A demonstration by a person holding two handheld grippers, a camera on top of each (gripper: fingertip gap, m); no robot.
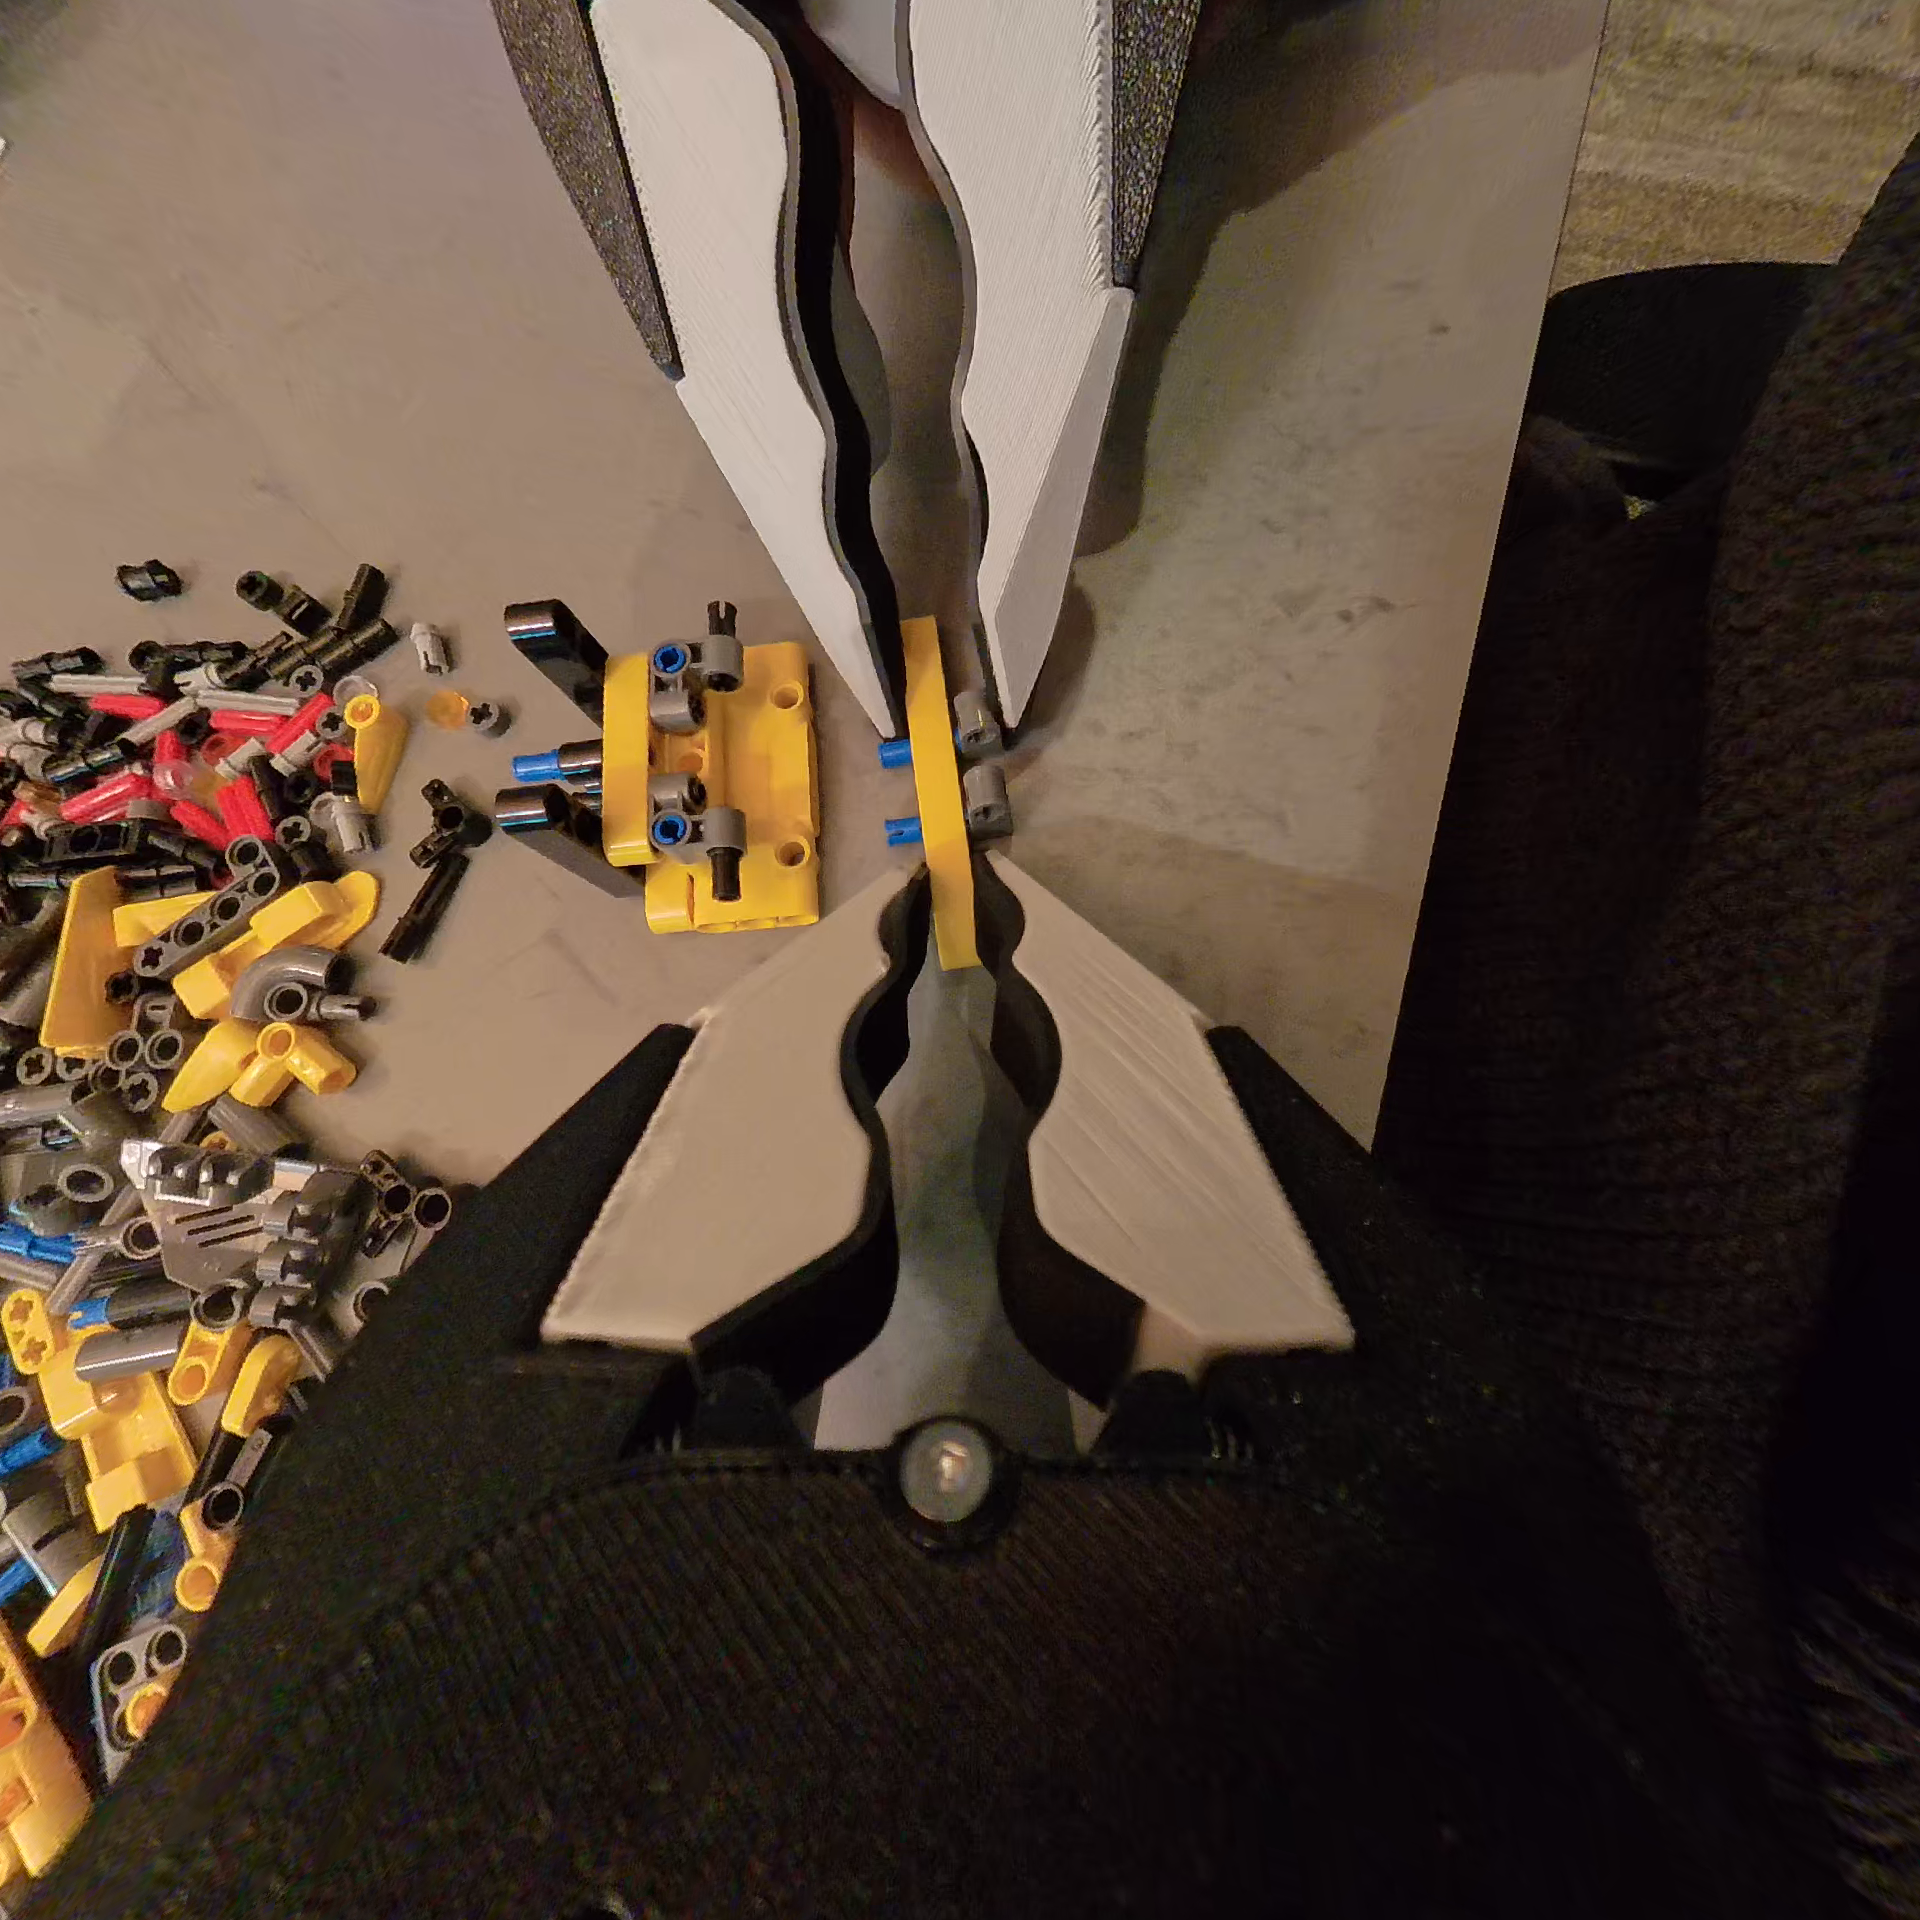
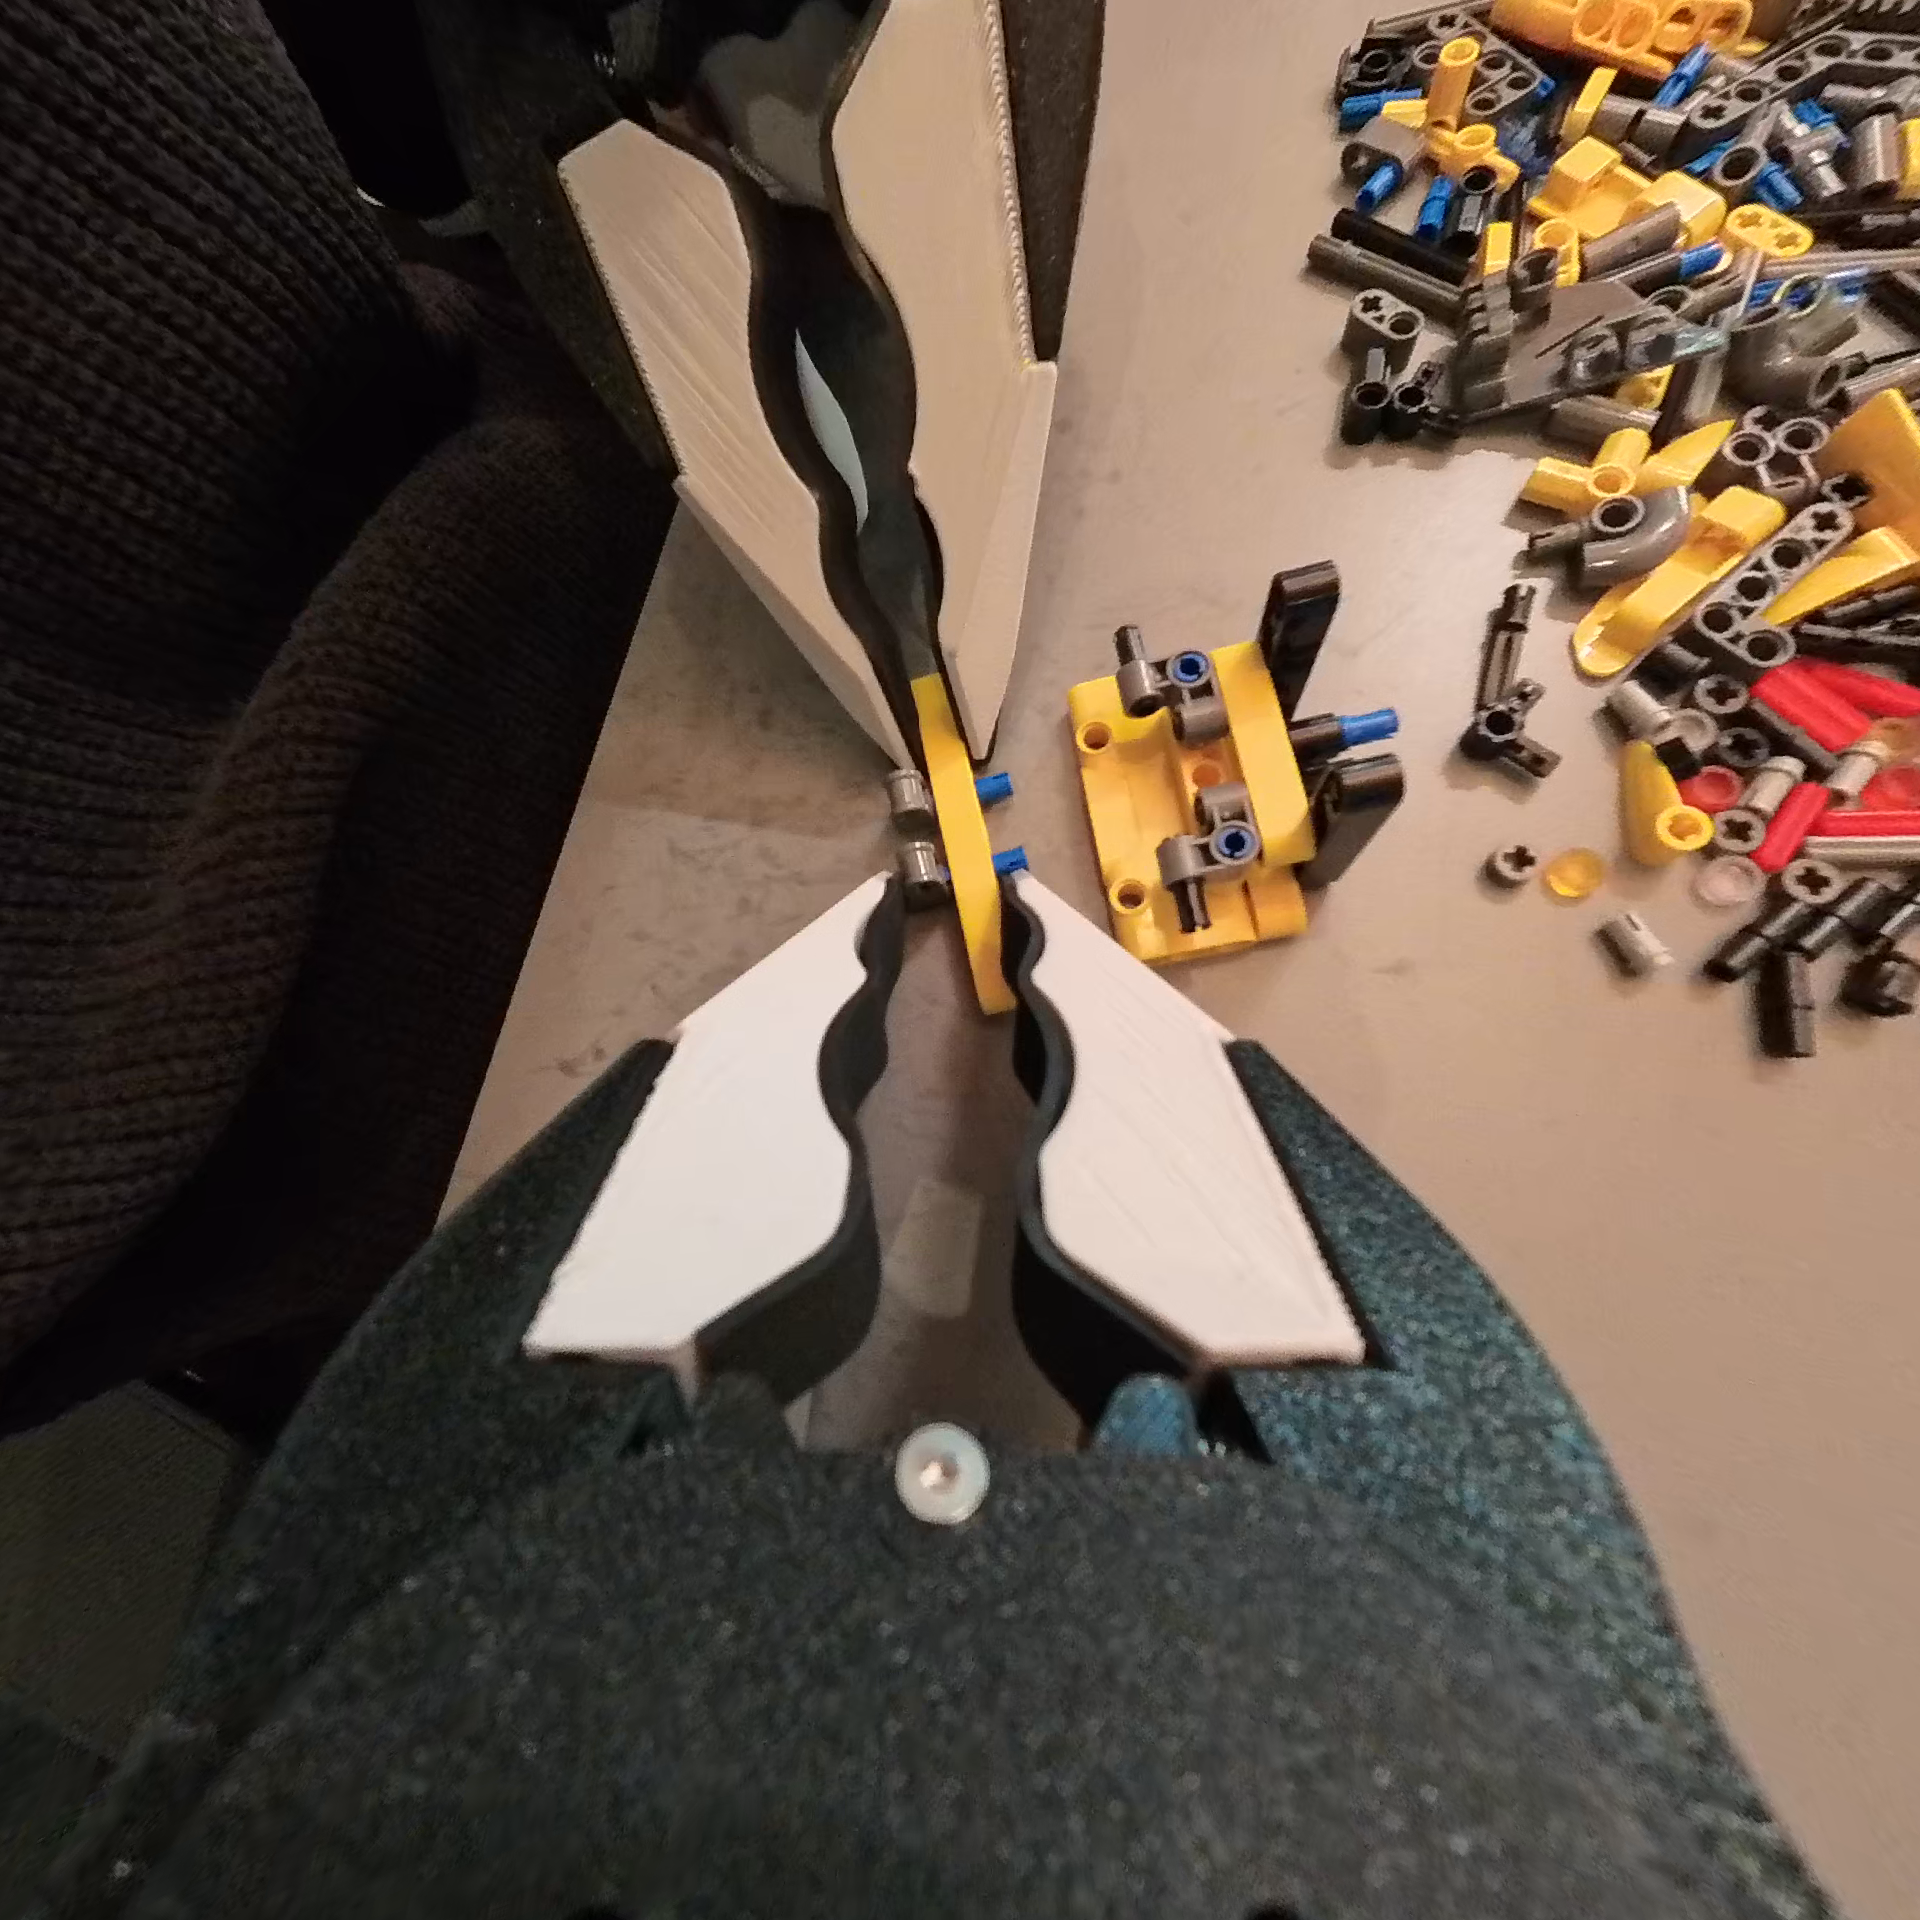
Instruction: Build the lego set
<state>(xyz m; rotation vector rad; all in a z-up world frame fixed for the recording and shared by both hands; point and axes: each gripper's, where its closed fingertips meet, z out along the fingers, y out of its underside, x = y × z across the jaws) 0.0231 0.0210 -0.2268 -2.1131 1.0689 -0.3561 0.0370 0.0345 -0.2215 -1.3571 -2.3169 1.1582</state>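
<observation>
1. Your left gripper point(image 1: 951, 883) is clenched on the near end of a yellow beam point(image 1: 943, 790), which stands on edge between its fingertips. The landmark here is that beam, held just above the table point(image 1: 312, 364) near its edge.
2. Your right gripper point(image 2: 951, 894) grasps the same beam point(image 2: 966, 831) from the opposite end; in the right wrist view its tips pinch the beam's lower end while the left gripper's tips close on the upper end. Both grips look firm, with the jaws nearly closed around the thin plastic.
3. Two blue pins point(image 1: 896, 790) stick out of the beam on the side facing the pile, and two grey connectors point(image 1: 982, 769) sit on its other side, toward the dark knit sleeve point(image 1: 1662, 935).
4. Just beside the beam, on the pin side, a yellow assembly point(image 1: 727, 790) lies flat on the table. It carries grey connectors with blue pins, black axles, and two black beams at its far edge. It is apart from the beam and touched by neither gripper.
5. Farther out past the assembly, well apart from the beam, lies a loose pile of parts point(image 1: 156, 987): red, black, grey, yellow and blue pieces, unsorted.
6. As to progress: one sub-assembly lies built on the table, the beam already bears its pins and connectors, and the two are not yet joined. Most of the pile is unused.
</observation>
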